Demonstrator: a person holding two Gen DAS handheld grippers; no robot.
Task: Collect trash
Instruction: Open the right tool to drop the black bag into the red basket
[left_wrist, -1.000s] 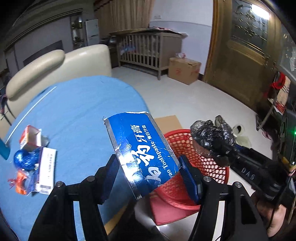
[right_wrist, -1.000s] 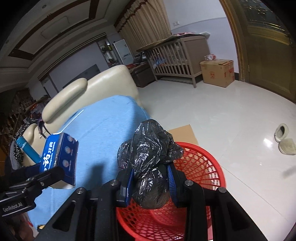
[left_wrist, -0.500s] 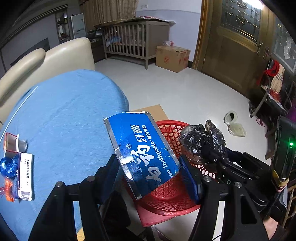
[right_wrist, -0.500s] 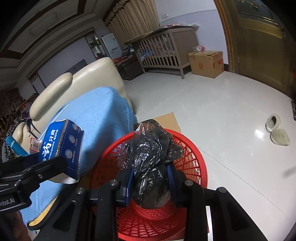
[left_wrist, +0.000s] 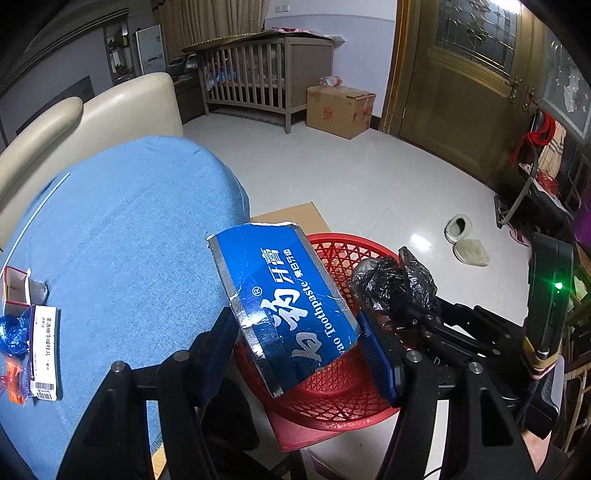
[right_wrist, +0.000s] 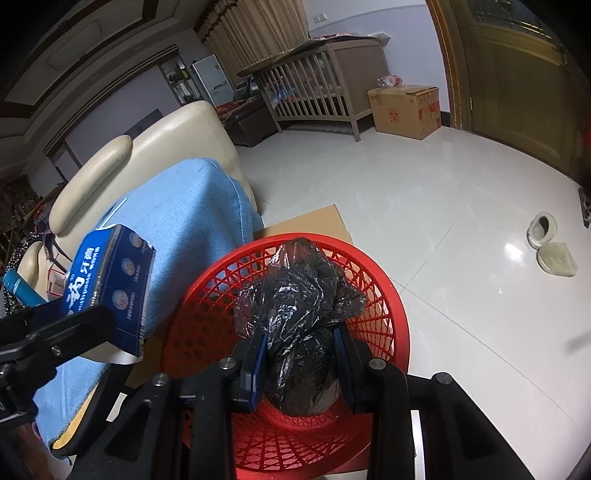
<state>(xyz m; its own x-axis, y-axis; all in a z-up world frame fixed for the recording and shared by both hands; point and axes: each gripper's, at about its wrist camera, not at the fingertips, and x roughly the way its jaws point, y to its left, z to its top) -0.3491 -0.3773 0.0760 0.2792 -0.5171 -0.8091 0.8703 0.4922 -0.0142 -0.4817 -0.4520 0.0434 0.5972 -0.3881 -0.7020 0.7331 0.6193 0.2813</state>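
The crumpled black plastic bag (right_wrist: 301, 317) sits clenched between the jaws of the right gripper (right_wrist: 301, 363), its bulk bulging above and ahead of the pads and hanging over the open mouth of the red mesh basket (right_wrist: 391, 295) below. The blue toothpaste box (left_wrist: 284, 306) is grasped across its width by the left gripper (left_wrist: 295, 347), tilted, with its far end jutting past the jaws above the basket's near rim.

To drop cleanly, I judge each load should be well inside the rim before the jaws let go: the bag looks centred enough, but the box likely needs carrying further over the basket, since its near end lies toward the blue cloth (left_wrist: 122, 229). More litter (left_wrist: 33, 332) waits on that cloth, well left of the left jaws.
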